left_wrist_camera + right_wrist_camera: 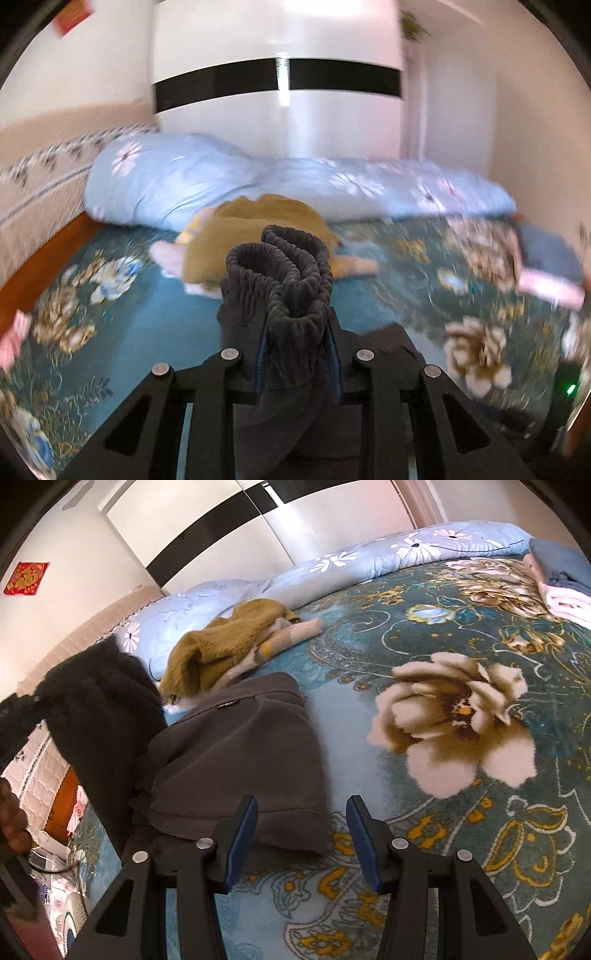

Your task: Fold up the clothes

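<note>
Left tool (pixel 295 332) is clamped on the gathered elastic waistband (pixel 291 266) of the dark trousers (pixel 236 753), lifting one end off the bed (pixel 461 812). Soft, floppy, light cloth; grip its hems. Right tool (pixel 301 834) hovers with jaws apart, empty.

The left gripper (pixel 295 325) is clamped on a bunched dark waistband (pixel 291 273), the fabric gathered thick between its 2 fingers and rising past their tips. It points somewhat downward, lifted clear of the surface below. The right gripper (pixel 301 834) also tilts downward, its 2 blue-padded fingers (pixel 240 843) standing apart with nothing between them, hovering low.
</note>
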Demonstrator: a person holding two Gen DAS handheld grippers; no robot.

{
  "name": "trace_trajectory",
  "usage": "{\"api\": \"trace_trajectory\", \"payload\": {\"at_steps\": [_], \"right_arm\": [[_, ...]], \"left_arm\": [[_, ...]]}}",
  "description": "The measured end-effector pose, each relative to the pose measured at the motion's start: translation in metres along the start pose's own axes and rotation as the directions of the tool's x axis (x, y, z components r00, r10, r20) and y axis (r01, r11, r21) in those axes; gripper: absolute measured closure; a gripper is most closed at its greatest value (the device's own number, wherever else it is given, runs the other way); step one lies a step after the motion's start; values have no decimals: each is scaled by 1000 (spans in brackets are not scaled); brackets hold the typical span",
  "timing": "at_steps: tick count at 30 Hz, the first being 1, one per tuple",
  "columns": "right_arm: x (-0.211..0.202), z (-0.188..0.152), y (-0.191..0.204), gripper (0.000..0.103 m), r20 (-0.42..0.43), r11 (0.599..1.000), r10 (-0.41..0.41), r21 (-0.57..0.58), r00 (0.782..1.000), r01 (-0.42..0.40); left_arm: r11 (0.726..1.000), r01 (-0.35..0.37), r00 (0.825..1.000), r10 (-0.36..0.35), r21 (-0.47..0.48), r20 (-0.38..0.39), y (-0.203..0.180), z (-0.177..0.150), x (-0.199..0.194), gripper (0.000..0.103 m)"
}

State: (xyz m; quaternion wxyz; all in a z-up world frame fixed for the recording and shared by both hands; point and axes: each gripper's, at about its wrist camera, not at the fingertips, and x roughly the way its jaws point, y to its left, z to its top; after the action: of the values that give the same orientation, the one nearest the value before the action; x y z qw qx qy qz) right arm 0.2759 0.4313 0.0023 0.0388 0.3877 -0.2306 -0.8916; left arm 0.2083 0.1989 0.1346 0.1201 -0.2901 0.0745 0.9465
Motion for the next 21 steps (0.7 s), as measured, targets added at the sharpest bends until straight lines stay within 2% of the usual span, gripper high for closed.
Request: {"api": "trace_trajectory", "payload": {"at_steps": [4, 10, 16, 18, 21], "right_arm": [[-5, -2, -8, 49, 4, 1000, 1, 15, 1000, -1], [-10, -5, -17, 49, 6, 999, -4, 32, 1000, 4], [-17, -7, -20, 49, 12, 999, -27, 30, 1000, 27], [-19, -7, -21, 49, 16, 999, -36, 32, 999, 36], [-22, -7, -20, 49, 21, 998, -53, 33, 998, 52]], "left_arm": [[995, -3, 999, 7, 98, -43, -48, -18, 14, 76], [962, -53, 995, 73, 269, -66, -100, -48, 33, 76], [945, -96, 993, 114, 314, -40, -110, -53, 28, 73], [947, -98, 993, 112, 307, -30, -111, -50, 23, 63], [957, -38, 998, 50, 287, -35, -112, -46, 13, 61]]}}
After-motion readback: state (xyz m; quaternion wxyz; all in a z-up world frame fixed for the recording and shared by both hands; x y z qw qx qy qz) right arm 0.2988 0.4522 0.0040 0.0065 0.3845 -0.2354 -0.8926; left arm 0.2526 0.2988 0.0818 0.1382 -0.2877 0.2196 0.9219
